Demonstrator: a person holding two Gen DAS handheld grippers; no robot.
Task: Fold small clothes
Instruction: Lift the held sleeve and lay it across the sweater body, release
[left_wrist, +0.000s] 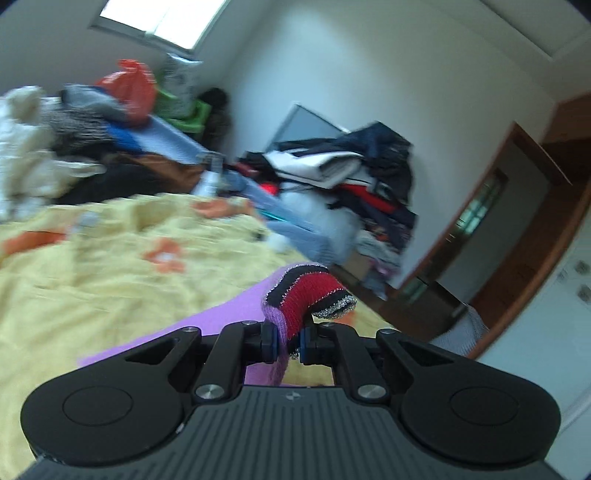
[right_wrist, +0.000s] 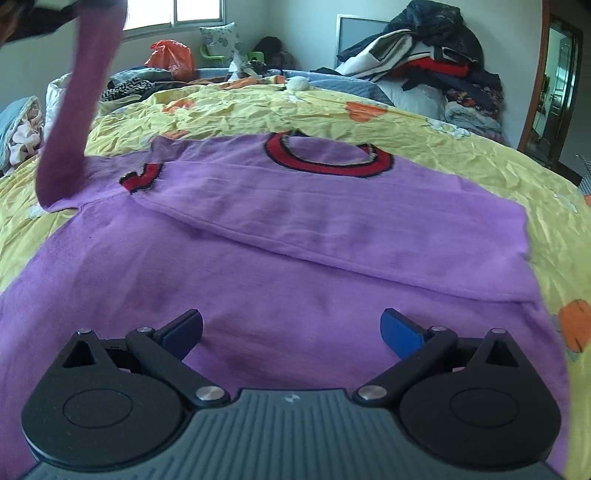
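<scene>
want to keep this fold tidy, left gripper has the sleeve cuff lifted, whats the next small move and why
Probably carry the cuff across and lay it on the purple sweater. The left gripper is shut on it, the sleeve hangs raised, the other sleeve already lies folded over, and the right gripper hovers open.

Both tools look alike. The left gripper (left_wrist: 288, 345) and the right gripper (right_wrist: 291, 332) each have a grey ribbed body with a small pale emblem at its front edge, two round black discs at the sides, black linkage arms pinned with silver screws, and blue pads on the jaws.
</scene>
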